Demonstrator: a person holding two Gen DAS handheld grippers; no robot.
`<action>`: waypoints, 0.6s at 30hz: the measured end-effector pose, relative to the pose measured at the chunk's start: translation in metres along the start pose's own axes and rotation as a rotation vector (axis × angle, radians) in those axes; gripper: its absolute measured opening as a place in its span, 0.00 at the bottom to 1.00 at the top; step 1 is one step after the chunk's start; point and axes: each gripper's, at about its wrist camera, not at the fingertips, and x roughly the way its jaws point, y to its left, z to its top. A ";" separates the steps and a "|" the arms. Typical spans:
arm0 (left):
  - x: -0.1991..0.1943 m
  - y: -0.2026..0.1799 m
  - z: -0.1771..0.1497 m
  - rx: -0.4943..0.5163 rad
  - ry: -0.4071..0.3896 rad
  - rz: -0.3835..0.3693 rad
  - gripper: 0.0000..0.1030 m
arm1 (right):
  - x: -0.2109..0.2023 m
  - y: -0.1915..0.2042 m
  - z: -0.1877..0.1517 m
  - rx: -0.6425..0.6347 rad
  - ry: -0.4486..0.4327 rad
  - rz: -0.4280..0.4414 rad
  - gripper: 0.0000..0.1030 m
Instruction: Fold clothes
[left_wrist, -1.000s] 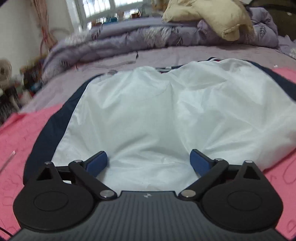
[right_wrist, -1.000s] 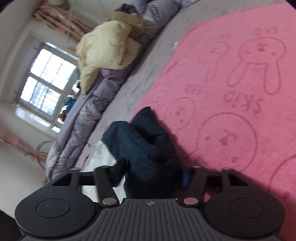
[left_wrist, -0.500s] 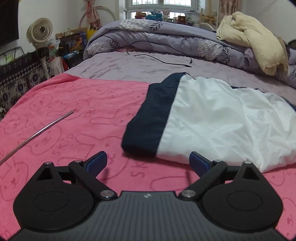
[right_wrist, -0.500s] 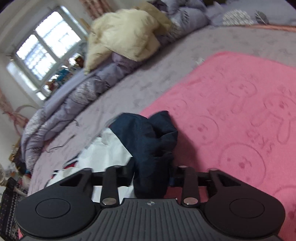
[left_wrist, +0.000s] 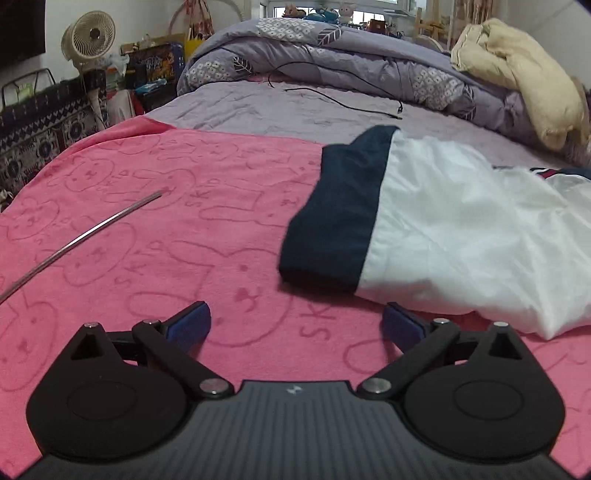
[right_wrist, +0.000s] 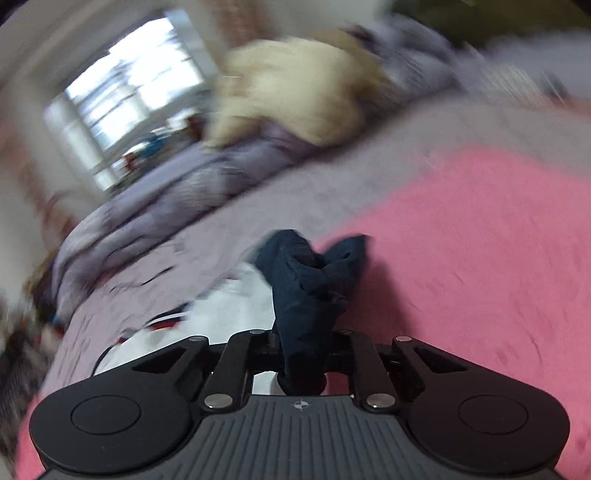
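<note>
— While the right tongs (right_wrist: 301, 354) pinch the jacket's (left_wrist: 443, 229) navy cloth, where's the rest?
— On the pink blanket (left_wrist: 166, 240). Left tongs (left_wrist: 295, 325) are spread, hovering just beside its hem.

We see a garment (left_wrist: 443, 229) that is white with a navy band (left_wrist: 332, 221) at its nine o'clock edge, plus red and navy stripes towards three o'clock. It lies on a pink blanket (left_wrist: 147, 240) printed with rabbit outlines. Beyond, at twelve o'clock, the sheet (left_wrist: 277, 110) is plain lilac and the duvet (left_wrist: 351, 62) lilac with white leaf and flower patches; a cream quilt (left_wrist: 517, 81) tops it. The left claw (left_wrist: 297, 319) has blue pads on black. In the blurred right wrist view, the bunched cloth (right_wrist: 306, 288) looks navy.
</note>
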 end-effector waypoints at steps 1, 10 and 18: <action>-0.010 0.010 -0.001 -0.010 -0.025 0.005 0.98 | -0.004 0.033 0.000 -0.119 -0.015 0.032 0.14; -0.028 0.095 -0.036 -0.102 -0.044 0.066 0.99 | 0.026 0.269 -0.125 -0.869 0.000 0.251 0.14; -0.024 0.081 -0.036 -0.044 -0.033 0.098 1.00 | 0.044 0.286 -0.194 -1.114 0.052 0.201 0.32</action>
